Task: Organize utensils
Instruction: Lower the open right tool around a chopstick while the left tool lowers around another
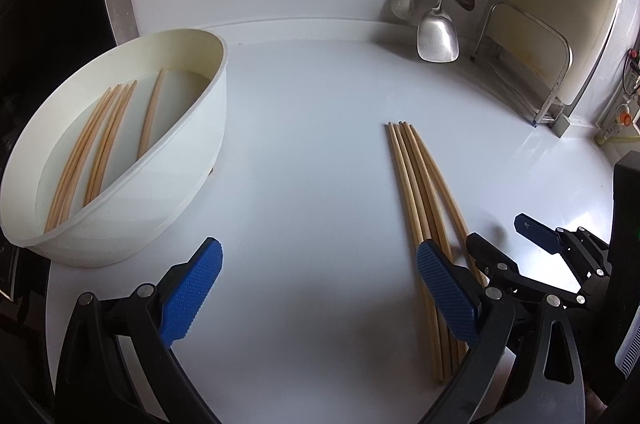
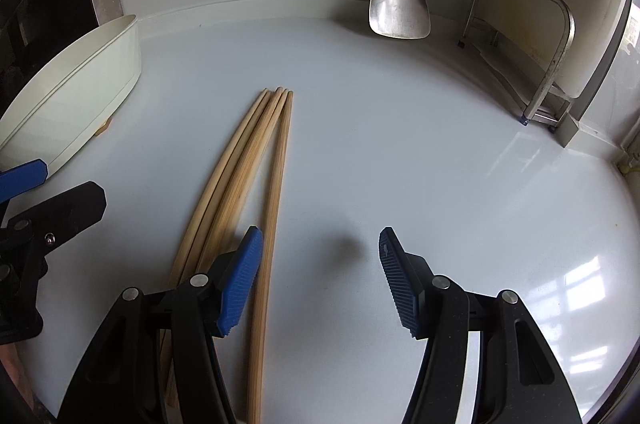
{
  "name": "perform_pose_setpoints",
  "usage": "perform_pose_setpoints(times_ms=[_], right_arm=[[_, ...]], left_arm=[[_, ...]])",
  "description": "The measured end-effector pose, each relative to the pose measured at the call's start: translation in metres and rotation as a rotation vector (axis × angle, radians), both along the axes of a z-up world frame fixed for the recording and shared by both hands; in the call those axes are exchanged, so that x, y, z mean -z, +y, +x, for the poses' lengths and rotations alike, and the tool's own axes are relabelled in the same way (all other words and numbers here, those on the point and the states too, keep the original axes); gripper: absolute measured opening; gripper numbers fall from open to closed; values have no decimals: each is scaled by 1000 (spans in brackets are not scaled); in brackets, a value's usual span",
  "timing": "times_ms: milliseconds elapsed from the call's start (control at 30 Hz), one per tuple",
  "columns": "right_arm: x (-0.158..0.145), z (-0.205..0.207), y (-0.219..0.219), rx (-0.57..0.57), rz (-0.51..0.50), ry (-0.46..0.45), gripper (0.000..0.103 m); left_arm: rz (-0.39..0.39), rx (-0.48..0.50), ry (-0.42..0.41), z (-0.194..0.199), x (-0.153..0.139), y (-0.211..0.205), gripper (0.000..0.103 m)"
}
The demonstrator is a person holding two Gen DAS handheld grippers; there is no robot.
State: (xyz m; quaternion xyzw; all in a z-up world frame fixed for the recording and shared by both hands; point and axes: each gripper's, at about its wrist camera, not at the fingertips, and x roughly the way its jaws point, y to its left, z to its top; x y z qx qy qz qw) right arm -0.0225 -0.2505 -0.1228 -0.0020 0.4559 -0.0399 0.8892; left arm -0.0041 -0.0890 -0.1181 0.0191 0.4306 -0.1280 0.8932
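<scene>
We hold the left gripper (image 1: 318,290) and right gripper (image 2: 320,278) spread wide, both empty. Loose wooden chopsticks (image 2: 256,160) lie bundled on the white counter (image 2: 400,144); others sit in the white tub (image 1: 192,160). Light, stiff, prone to rolling: we would pinch one mid-length.

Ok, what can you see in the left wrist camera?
A bunch of wooden chopsticks lies on a white counter, with more chopsticks inside a white tub on the left. The left gripper is open and empty.
</scene>
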Motion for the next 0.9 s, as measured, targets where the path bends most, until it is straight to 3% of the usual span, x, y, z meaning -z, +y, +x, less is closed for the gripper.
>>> perform_pose_setpoints(times_ms=[433, 900], right_arm=[[1, -2, -38, 44, -5, 1, 57], [0, -3, -41, 6, 29, -28, 57]], left_arm=[[30, 15, 30, 5, 17, -24, 96], [72, 7, 70, 8, 36, -38, 96]])
